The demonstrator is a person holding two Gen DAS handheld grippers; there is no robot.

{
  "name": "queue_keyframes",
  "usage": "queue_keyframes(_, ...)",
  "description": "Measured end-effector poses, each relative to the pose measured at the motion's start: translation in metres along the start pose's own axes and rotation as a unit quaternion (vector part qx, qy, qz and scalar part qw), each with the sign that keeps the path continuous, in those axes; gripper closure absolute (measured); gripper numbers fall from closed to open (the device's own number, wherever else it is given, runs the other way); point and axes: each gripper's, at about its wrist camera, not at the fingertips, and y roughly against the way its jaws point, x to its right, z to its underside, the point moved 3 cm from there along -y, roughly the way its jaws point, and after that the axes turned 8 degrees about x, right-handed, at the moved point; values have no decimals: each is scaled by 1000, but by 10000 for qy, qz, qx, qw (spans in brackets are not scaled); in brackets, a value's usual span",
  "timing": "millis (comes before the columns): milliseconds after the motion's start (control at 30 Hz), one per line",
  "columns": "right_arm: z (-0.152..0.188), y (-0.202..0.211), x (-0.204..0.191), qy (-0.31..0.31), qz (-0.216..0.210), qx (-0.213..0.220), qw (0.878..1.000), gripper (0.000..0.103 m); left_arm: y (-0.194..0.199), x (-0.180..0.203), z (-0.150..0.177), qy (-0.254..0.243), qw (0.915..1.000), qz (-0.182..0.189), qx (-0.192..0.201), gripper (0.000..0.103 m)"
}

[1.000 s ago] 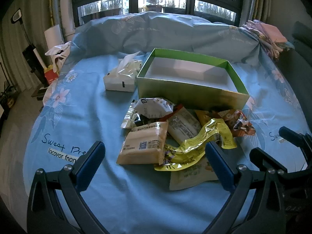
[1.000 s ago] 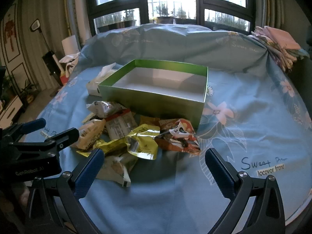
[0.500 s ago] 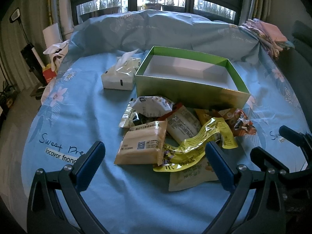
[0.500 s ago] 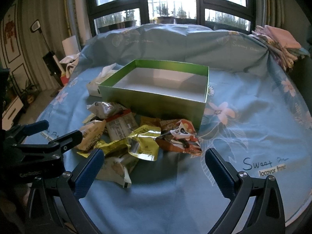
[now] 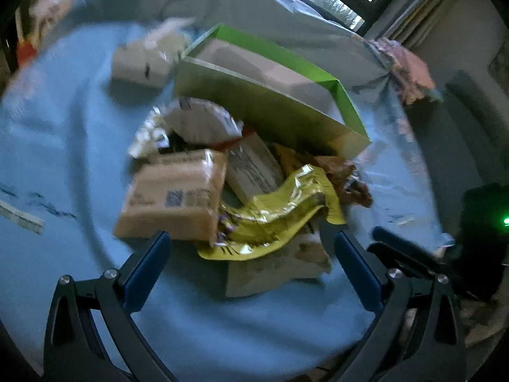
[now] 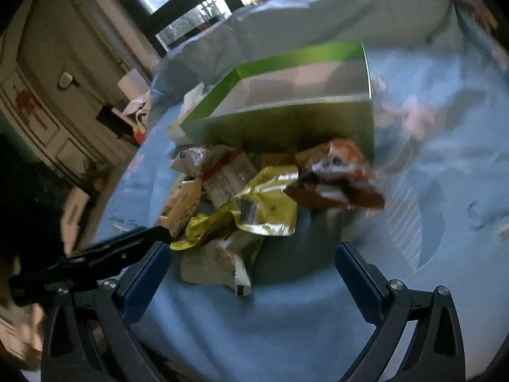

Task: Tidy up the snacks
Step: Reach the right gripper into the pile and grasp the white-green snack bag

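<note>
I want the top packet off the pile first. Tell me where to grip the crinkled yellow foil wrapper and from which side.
Grip the crinkled yellow foil wrapper at its raised right-hand flap, which curls up off the pale packet beneath it. Come in from the near side with the open left gripper, jaws straddling that lifted edge. The flat tan packet crowds its left end, so avoid that side.

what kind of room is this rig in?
Likely a home bedroom or living room: snacks and a green box lie on a blue floral sheet, with big windows and panelled doors behind.
</note>
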Motion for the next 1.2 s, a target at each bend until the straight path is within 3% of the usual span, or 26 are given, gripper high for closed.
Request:
queue_keyframes(67,4,-4,5,-258,-213,-112,9994,5,-3,-6,3,191,9995,261,-65,2)
queue_keyframes(200,12,-14,16,-553,-274,-419,9972,18,-4,-12,7,360,9984,429,-117,6)
queue_keyframes(433,21,-26,16,-636,-528,-787,9935,38,-8,-11,15,394,9968,639,-278,25)
queue_keyframes(533,23,-31,14,-618,-580,-885,9925,46,-9,-6,16,347,9964,719,-294,26)
queue_keyframes(567,23,-33,14,-612,-602,-916,9921,48,-11,-5,17,326,9963,731,-307,34)
queue_keyframes(667,24,-39,14,-570,-642,-930,9920,61,-18,-6,20,327,9953,782,-475,58)
queue_keyframes(867,27,-41,14,-539,-735,-891,9918,77,-22,-9,22,367,9950,792,-488,69)
queue_keyframes(1200,23,-25,5,-353,-801,-718,9936,88,-7,2,22,199,9953,880,-365,82)
